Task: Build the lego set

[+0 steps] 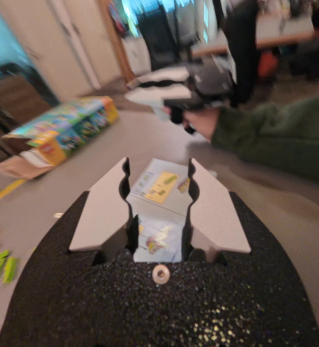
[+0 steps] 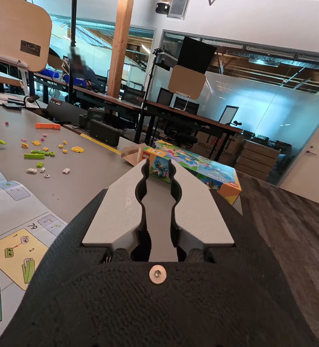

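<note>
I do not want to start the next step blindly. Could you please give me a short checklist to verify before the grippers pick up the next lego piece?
1. Left gripper empty and open: ok, nothing between its fingers.
2. Right gripper empty and open: ok, only a narrow gap, holding nothing.
3. Instruction booklet open and visible: ok, it lies flat on the table.
4. Loose pieces within view: ok, green, yellow, white and pink ones lie scattered, apart from each other.
5. Left wrist view sharp enough to aim: not ok, it is motion blurred.
6. Lego box out of the way: ok, it lies at the table's edge, away from the pieces.
</note>
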A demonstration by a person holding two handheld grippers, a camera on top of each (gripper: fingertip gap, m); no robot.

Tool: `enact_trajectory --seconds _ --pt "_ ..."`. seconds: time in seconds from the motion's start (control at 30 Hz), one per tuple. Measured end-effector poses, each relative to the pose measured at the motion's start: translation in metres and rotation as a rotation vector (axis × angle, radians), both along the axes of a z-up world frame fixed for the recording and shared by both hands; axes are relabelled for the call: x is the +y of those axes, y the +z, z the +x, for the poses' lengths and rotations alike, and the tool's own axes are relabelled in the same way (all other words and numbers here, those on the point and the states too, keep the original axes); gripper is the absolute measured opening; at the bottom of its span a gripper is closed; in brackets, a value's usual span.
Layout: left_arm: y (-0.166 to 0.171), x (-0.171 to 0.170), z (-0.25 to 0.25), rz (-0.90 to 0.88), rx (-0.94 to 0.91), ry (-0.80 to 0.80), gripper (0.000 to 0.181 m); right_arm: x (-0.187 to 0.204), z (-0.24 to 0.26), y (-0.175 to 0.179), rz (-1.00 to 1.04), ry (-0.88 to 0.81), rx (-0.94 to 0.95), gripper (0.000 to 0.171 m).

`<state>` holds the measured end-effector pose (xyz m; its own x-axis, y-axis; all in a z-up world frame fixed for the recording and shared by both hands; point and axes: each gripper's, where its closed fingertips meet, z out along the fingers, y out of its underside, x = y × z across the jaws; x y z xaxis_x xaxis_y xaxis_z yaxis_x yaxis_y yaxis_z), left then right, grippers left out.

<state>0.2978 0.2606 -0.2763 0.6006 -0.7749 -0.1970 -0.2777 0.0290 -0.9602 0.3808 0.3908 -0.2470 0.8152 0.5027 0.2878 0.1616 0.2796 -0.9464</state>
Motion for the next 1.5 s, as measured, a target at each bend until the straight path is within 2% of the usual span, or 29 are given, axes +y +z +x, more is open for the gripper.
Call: enact_trajectory --seconds 0.03,0.13,0.23,0.5,0.8,0.93,1.03,1.13,1.2,1.27,1.33,1.5 --pt "0.016 0.004 -0.013 0.051 -0.097 0.048 0.063 0.001 0.001 0.000 -0.007 -0.002 0.009 0.019" --pt "0.053 0.001 -0.047 0.183 -0.337 0.129 0.067 0.001 0.002 -0.001 -0.018 0.002 0.024 0.019" --pt "0.063 -0.006 -0.056 0.225 -0.432 0.122 0.064 0.001 0.000 -0.003 -0.028 0.009 0.015 0.019" --pt "0.062 -0.020 -0.037 0.331 -0.364 0.067 0.055 0.002 -0.004 -0.008 -0.048 0.022 0.001 0.018" --pt "0.071 -0.020 -0.045 0.375 -0.408 0.100 0.054 0.000 -0.008 -0.011 -0.046 0.037 -0.026 0.019" --pt "0.073 -0.018 -0.049 0.452 -0.373 0.148 0.051 -0.002 -0.015 -0.013 -0.035 0.082 -0.031 0.029" --pt "0.075 -0.018 -0.048 0.532 -0.324 0.175 0.050 0.000 -0.016 -0.013 -0.024 0.076 -0.035 0.043" --pt "0.076 -0.016 -0.050 0.587 -0.287 0.218 0.071 0.001 -0.013 -0.007 0.031 0.037 -0.033 0.062" --pt "0.083 -0.012 -0.057 0.614 -0.324 0.275 0.085 0.002 -0.011 -0.001 0.080 0.004 -0.038 0.076" --pt "0.089 -0.009 -0.068 0.609 -0.396 0.324 0.112 0.003 -0.011 0.003 0.133 -0.021 -0.055 0.097" --pt "0.095 -0.007 -0.078 0.604 -0.468 0.352 0.131 0.004 -0.011 0.005 0.165 -0.046 -0.071 0.113" --pt "0.093 0.000 -0.086 0.585 -0.475 0.404 0.145 0.007 -0.002 0.012 0.201 -0.117 -0.061 0.135"
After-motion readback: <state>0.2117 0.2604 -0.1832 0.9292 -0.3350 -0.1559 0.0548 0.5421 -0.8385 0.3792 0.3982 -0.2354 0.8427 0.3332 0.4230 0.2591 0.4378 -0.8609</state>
